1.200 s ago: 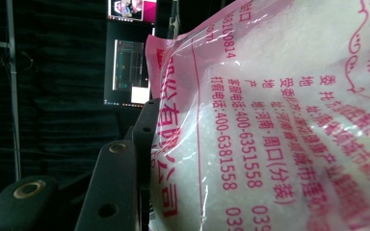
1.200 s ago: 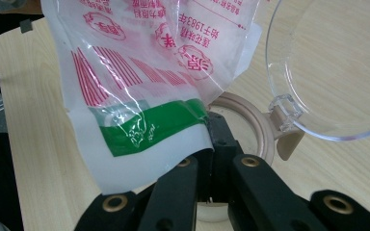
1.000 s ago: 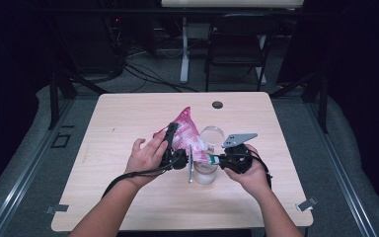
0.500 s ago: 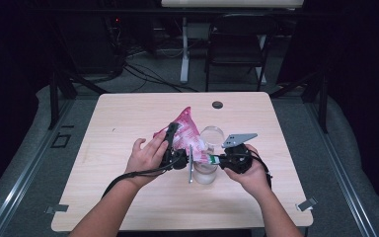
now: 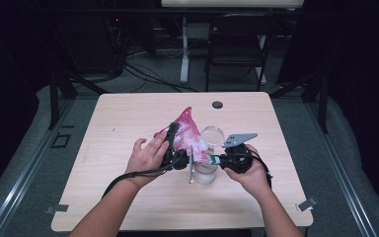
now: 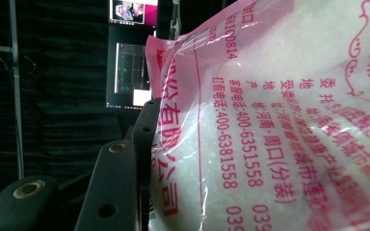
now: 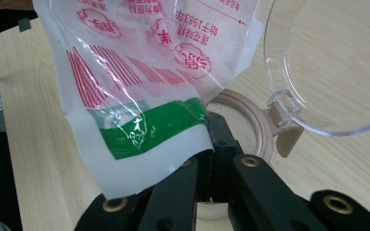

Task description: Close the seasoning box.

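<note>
Both grippers clenched the bag (image 5: 187, 132): left (image 5: 170, 143) its body, right (image 5: 212, 160) its corner, mouth tilted toward the jar (image 5: 205, 173) at 6 o'clock.

Both forearms come in from the six o'clock edge of the high view and angle toward each other above the middle of the bench. The left hand (image 5: 148, 157) has its fingers spread, pointing toward one o'clock, around the left tongs (image 5: 171, 140), whose black jaws run up toward twelve o'clock. In the left gripper view those jaws stand partly apart, pressed on what they grip. The right hand (image 5: 249, 170) wraps the right tongs (image 5: 216, 160) from behind, and these point toward nine o'clock, apparently level. In the right gripper view their jaws are closed together, pinching a thin edge.
</note>
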A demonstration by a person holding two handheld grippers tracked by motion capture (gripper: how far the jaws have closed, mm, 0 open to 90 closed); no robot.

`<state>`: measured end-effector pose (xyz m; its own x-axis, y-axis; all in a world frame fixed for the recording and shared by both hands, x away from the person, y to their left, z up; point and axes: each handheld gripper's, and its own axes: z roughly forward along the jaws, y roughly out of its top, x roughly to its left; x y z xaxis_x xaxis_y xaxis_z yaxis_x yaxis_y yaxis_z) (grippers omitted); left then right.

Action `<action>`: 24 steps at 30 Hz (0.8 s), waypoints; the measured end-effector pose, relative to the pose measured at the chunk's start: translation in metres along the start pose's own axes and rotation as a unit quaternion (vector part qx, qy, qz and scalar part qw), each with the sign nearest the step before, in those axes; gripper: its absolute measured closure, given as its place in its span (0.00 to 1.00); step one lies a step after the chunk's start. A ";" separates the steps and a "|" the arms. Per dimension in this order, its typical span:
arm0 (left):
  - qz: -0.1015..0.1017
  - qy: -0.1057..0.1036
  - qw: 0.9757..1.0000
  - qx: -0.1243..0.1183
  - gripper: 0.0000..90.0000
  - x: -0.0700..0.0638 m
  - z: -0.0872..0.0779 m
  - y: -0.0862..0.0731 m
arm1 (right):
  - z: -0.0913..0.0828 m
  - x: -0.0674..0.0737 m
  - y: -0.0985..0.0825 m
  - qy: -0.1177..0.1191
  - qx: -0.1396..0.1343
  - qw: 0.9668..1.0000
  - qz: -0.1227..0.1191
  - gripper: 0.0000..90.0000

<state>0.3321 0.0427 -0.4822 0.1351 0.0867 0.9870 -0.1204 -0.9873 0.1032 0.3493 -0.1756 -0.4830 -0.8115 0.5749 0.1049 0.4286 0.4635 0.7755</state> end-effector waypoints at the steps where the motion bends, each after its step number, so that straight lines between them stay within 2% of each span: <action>1: 0.000 0.000 1.000 0.000 0.64 0.000 0.000 0.000 | 0.000 0.000 0.000 0.001 0.000 1.000 0.000 1.00; 15: 0.003 0.007 1.000 -0.011 0.64 0.001 0.000 0.002 | 0.001 -0.001 -0.002 -0.001 0.002 1.000 0.002 1.00; 18: 0.001 0.003 1.000 -0.006 0.64 0.001 -0.001 0.002 | 0.001 -0.002 -0.002 -0.002 0.004 1.000 0.002 1.00; 23: 0.007 0.006 1.000 -0.009 0.64 0.001 -0.001 0.004 | 0.002 -0.003 -0.003 -0.006 0.008 1.000 0.000 1.00; 24: 0.005 0.009 1.000 -0.015 0.64 0.000 -0.001 0.003 | 0.002 -0.003 -0.003 -0.006 0.008 1.000 0.001 1.00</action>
<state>0.3309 0.0394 -0.4817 0.1166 0.0788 0.9900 -0.1515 -0.9838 0.0962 0.3510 -0.1772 -0.4869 -0.8057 0.5841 0.0982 0.4365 0.4736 0.7650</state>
